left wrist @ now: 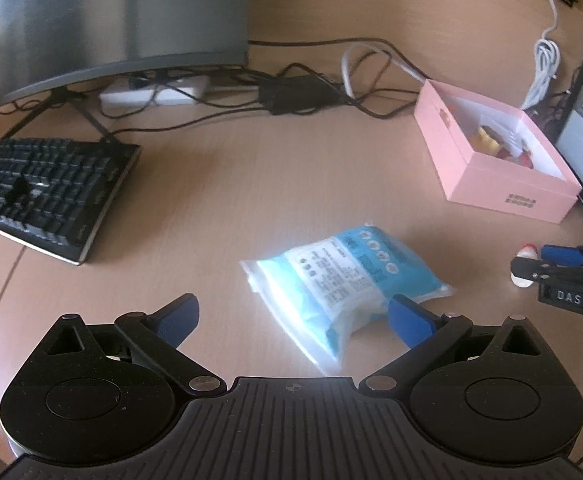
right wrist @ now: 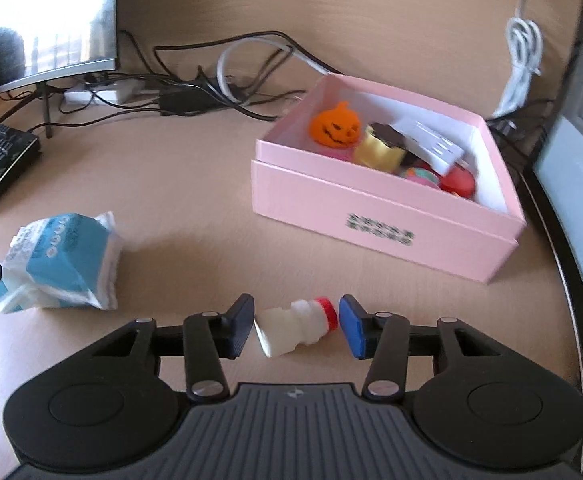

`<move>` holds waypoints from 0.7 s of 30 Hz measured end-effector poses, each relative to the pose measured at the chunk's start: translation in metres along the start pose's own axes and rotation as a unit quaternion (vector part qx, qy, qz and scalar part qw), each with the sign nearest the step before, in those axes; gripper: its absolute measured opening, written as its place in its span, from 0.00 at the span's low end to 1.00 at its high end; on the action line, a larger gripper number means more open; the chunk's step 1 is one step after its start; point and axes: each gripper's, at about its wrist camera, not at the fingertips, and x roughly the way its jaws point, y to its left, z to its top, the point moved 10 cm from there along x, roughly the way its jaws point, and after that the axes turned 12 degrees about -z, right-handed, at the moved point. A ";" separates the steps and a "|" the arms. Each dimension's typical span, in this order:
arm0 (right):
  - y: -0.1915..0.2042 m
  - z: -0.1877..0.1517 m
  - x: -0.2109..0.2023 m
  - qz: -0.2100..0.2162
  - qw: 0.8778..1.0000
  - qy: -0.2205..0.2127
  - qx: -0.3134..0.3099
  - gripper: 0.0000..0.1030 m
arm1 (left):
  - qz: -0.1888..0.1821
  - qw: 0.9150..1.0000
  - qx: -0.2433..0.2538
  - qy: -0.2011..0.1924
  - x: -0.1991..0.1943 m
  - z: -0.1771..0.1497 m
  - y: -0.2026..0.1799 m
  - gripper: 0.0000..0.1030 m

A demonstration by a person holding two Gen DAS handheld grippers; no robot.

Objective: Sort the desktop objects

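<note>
A blue and white tissue pack [left wrist: 343,288] lies on the wooden desk between the fingers of my left gripper [left wrist: 293,320], which is open; the pack's near corner is by the right finger [left wrist: 407,320]. The same pack [right wrist: 57,264] shows at the left of the right wrist view. A small white bottle with a red cap [right wrist: 295,326] lies on its side between the pads of my right gripper [right wrist: 297,326], which touch its base and cap. This right gripper [left wrist: 531,260] also shows at the right edge of the left wrist view. An open pink box [right wrist: 371,216] stands beyond, holding an orange pumpkin [right wrist: 335,124] and other small toys.
A black keyboard [left wrist: 47,192] lies at the left under a curved monitor [left wrist: 111,12]. Black cables and a power brick [left wrist: 299,88] tangle at the back, with a coiled white cable [left wrist: 543,64] at the right. The pink box [left wrist: 491,184] sits near the desk's right edge.
</note>
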 end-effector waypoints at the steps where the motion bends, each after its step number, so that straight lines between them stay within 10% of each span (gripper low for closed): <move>1: -0.005 -0.003 -0.002 -0.004 1.000 0.001 0.001 0.46 | -0.007 1.000 0.003 0.007 0.005 -0.002 -0.003 1.00; 7: -0.030 -0.020 -0.016 -0.020 0.999 0.005 0.028 0.52 | -0.084 0.996 0.009 0.033 0.028 -0.012 -0.037 1.00; 12: -0.043 -0.029 -0.021 -0.032 0.999 0.010 0.042 0.56 | -0.143 0.981 0.122 0.045 0.013 -0.014 -0.083 1.00; 17: -0.049 -0.032 -0.029 -0.030 0.998 0.007 0.060 0.61 | -0.073 0.969 0.233 -0.036 -0.010 0.011 -0.084 1.00; 21: -0.044 -0.031 -0.032 -0.023 0.998 0.005 0.061 0.62 | -0.019 0.980 0.200 -0.004 0.029 0.027 -0.053 1.00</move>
